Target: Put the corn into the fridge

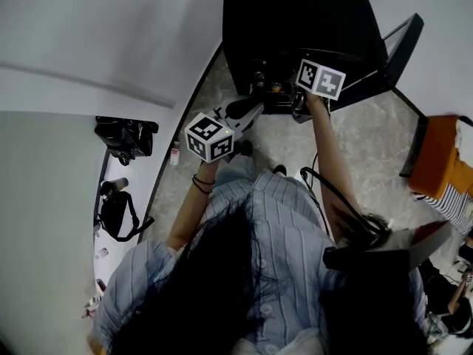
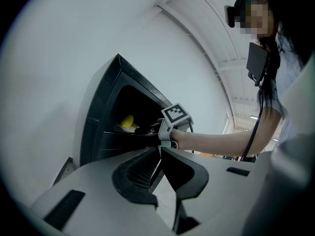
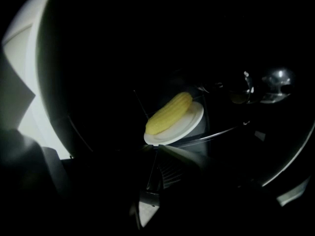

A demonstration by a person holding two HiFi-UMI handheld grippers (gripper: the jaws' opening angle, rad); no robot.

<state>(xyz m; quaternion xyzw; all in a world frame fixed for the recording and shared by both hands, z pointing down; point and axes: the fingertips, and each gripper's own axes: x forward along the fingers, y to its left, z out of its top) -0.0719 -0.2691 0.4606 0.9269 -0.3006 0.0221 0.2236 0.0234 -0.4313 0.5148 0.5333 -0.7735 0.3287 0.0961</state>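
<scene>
Right hand-held gripper (image 3: 153, 147): reaches into the dark inside of the fridge (image 1: 295, 21). Its jaws are drawn together to a thin slit, closed on the near rim of the plate (image 3: 191, 122).
Left hand-held gripper (image 2: 160, 150): held outside the fridge, close to the person's body. Its jaws meet at the tips with nothing between them.
Corn (image 3: 170, 113): one yellow cob, lying flat on the plate inside the fridge.
Corn's long axis: in the right gripper view it runs from lower left to upper right. The lower-left end lies nearer the jaws and the upper-right end points deeper into the fridge.
Plate: one, white and round, tilted in the right gripper view, with a bright shelf edge (image 3: 221, 132) just beside it on the right.
Fridge: one, black, standing on a pale marbled floor (image 1: 362, 139). In the left gripper view the corn shows as a small yellow spot in its opening.
Marker cubes: two, one on each gripper (image 1: 209, 137) (image 1: 321, 78).
Person: one, in a striped shirt (image 1: 288, 257), with the right arm stretched toward the fridge.
</scene>
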